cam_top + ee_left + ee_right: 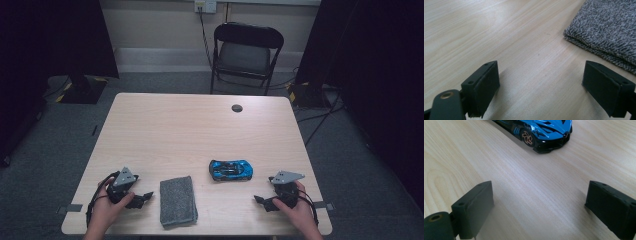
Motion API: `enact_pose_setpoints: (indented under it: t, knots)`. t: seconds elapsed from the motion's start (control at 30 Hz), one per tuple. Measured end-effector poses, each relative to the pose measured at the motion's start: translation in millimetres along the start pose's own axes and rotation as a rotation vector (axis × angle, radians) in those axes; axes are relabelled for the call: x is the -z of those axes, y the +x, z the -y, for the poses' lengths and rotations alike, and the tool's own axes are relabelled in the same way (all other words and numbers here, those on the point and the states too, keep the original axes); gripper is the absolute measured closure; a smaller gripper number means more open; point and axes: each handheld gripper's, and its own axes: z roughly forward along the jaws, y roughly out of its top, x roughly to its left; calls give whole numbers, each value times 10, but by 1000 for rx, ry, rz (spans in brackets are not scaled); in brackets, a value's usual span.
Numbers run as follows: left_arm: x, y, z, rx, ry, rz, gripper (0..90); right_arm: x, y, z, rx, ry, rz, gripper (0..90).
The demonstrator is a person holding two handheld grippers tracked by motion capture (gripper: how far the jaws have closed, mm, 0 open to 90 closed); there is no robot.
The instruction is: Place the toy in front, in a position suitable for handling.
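A blue toy car [230, 170] with black trim sits on the light wooden table [190, 130], right of centre near the front. Left of it lies a folded grey cloth [177, 200]. My left gripper [143, 198] rests on the table just left of the cloth, pointing toward it, jaws open with bare wood between them; the left gripper view shows the cloth [606, 32] at upper right. My right gripper [262, 201] rests at the front right, open and holding nothing. The right gripper view has the car's nose [544, 132] ahead of the jaws, a short way off.
A black folding chair [245, 52] stands beyond the far edge of the table. A small dark round cap [237, 108] sits in the tabletop near the far edge. Dark stands and cables occupy the floor on both sides.
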Motion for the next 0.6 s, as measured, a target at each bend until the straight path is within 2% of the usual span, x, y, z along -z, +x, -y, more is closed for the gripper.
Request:
enact_pose_setpoints:
  t: [0.3,0.37,0.4,0.47,0.5,0.6]
  knots:
    - [0,0,0,0,0,0,136,-8,-11,-10,3,1,-8,66]
    - [0,0,-1,0,0,1,135,-11,-14,-27,13,-6,-21,146]
    - [0,1,-1,-1,1,2,134,-10,-14,-66,11,-28,-47,129]
    - [0,1,-1,-1,0,2,134,-7,-9,-96,16,-35,-58,143]
    - [-1,1,-1,0,1,3,133,-6,5,-175,50,-40,-66,136]
    - [-1,1,-1,-1,1,4,133,-15,24,-274,86,-45,-78,141]
